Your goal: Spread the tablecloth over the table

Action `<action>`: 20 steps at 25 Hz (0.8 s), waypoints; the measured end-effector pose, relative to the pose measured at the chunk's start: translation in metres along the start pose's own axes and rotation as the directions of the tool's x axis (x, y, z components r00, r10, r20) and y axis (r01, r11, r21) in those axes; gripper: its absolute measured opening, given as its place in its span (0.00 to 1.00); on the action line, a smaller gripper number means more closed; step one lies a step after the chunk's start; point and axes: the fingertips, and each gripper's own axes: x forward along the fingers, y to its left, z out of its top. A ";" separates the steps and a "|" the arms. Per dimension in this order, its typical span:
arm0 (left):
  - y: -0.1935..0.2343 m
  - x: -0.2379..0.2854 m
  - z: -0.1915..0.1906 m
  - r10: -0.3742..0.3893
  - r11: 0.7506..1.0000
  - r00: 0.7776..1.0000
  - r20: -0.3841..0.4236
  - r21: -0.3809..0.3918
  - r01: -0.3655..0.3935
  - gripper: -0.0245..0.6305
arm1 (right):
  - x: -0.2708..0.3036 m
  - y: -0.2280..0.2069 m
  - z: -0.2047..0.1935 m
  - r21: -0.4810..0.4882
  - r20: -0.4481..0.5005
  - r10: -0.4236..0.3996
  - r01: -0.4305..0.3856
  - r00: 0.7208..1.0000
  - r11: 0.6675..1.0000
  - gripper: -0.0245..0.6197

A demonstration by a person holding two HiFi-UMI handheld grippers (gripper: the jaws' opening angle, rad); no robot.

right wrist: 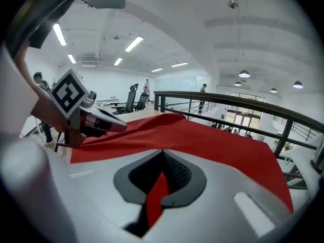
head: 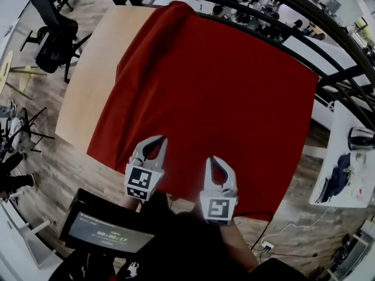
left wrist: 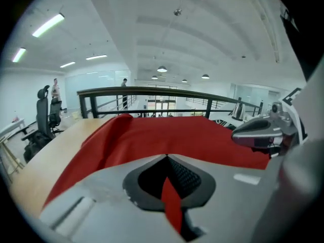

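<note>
Wood-plank flooring (head: 53, 168) is stretching around a pale wooden rectangular table (head: 88, 69), which is standing against a black metal railing (head: 328, 16) at its far side. A plain red fabric tablecloth (head: 217, 98) is lying across most of this table, covering the middle and the right part, while a broad strip of bare wood is showing along the left side. At the far left corner the tablecloth is bunching into a raised, folded ridge, and its near edge is hanging over the near side of the table.

The left gripper (head: 157, 139), white with a square-marker cube, is hovering at that near edge with its jaws pressed together, pinching a narrow fold of the tablecloth; in the left gripper view a red strip is running between the closed jaws. The right gripper (head: 212, 159) is sitting just beside it, to its right, and is likewise clamping a fold of the tablecloth between its closed jaws, as the right gripper view is showing.

A black office chair (head: 55, 37) is standing on the floor to the left of the table. A white side table (head: 351, 180) is carrying a metal kettle (head: 360, 138) at the right. A black device with a lit screen (head: 108, 230) is sitting below the grippers, near the person.
</note>
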 end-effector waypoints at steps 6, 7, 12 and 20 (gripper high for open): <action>0.125 -0.148 -0.126 0.095 0.988 0.993 -0.076 -0.112 -0.103 0.25 | -0.001 0.212 0.028 -0.003 -0.002 0.128 -0.128 0.992 0.992 0.05; 0.150 -0.166 -0.142 0.121 0.984 0.988 -0.090 -0.122 -0.132 0.26 | 0.008 0.247 0.035 0.005 -0.016 0.213 -0.213 0.977 0.977 0.05; 0.243 -0.171 -0.217 0.211 0.948 0.958 -0.195 -0.196 -0.249 0.36 | 0.072 0.327 0.026 -0.057 -0.086 0.388 -0.393 0.918 0.918 0.05; 0.273 -0.157 -0.255 0.125 0.957 0.957 -0.262 -0.223 -0.186 0.17 | 0.129 0.365 0.010 -0.061 -0.229 0.403 -0.426 0.886 0.903 0.05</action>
